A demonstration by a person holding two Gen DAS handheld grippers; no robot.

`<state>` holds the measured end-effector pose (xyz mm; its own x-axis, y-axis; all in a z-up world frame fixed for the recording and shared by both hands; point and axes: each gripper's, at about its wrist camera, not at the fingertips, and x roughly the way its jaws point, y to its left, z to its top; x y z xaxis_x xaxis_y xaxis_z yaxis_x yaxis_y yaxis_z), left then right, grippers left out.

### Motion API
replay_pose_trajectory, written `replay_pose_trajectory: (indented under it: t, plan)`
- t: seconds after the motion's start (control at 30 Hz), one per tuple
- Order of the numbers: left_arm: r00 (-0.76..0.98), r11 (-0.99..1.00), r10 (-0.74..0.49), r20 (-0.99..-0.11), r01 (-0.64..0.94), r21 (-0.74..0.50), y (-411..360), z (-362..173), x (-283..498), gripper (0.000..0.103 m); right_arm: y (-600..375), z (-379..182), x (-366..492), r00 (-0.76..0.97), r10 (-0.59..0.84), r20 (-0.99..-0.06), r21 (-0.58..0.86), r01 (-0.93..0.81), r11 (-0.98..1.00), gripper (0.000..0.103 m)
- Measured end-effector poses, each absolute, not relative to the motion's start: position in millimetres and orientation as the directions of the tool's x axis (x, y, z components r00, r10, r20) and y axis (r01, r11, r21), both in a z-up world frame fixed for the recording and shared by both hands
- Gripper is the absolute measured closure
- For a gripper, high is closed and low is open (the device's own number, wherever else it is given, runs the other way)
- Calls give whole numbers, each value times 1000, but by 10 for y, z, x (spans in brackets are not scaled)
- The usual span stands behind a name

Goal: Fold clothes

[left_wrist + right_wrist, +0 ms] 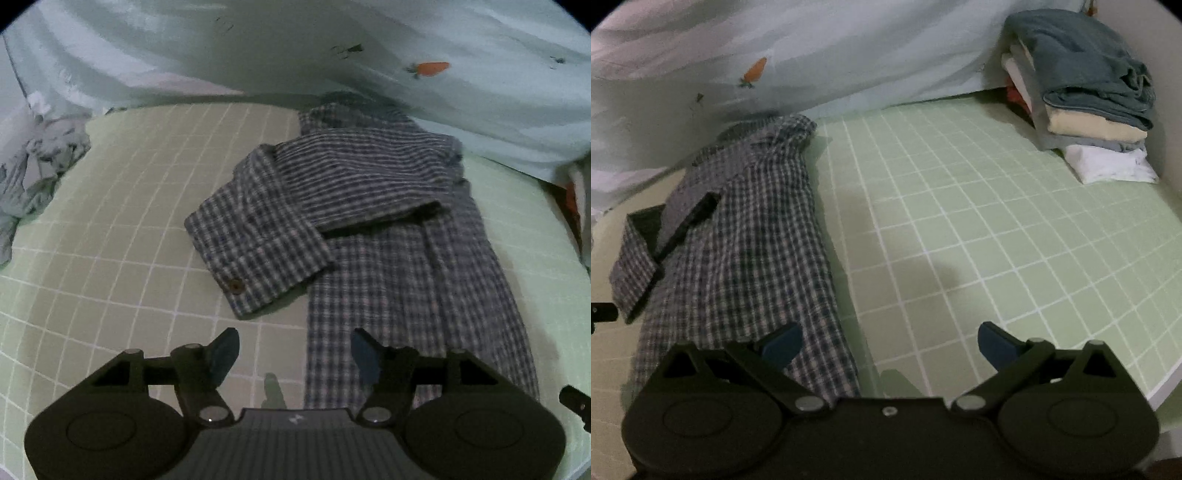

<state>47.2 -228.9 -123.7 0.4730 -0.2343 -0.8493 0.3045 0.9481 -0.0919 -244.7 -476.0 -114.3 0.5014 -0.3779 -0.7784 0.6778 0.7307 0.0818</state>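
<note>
Green mat (960, 221), shirt (369, 229) beyond fingers (225, 354)

Dim, soft blur, fisheye-bent edges, dark vignetted corners.

Left gripper (295, 354) matte black with blue fingertips (225, 354), right gripper (888, 345) alike, silver pivot screws (809, 403)

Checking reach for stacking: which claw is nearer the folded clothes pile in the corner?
Right. The right claw is open over the green grid mat, with the folded pile ahead to its right. The left claw hangs open at the plaid shirt; no pile in its view.
</note>
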Motion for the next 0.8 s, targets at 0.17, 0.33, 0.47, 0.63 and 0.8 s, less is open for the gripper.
replay_pose_trajectory:
  t: [0.17, 0.33, 0.47, 0.63, 0.8]
  plan:
    - [447, 939, -229, -864, 336, -75, -2277, -1368, 708, 31, -4783, -1183, -2322, 466, -403, -788, 82, 728, 681, 0]
    - [453, 909, -259, -853, 412, -57, -2412, -1452, 961, 25, -4757, -1276, -2210, 430, -414, -802, 87, 770, 632, 0]
    - [438, 898, -287, -852, 431, -81, -2473, -1507, 1207, 21, -4722, -1293, -2118, 405, -428, -808, 73, 790, 608, 0]
    - [417, 908, -291, -861, 404, -111, -2441, -1599, 1373, 21, -4743, -1291, -1995, 358, -462, -811, 37, 820, 572, 0]
    - [396, 917, -294, -870, 373, -140, -2402, -1692, 1526, 60, -4737, -1334, -1895, 337, -446, -829, 33, 826, 562, 0]
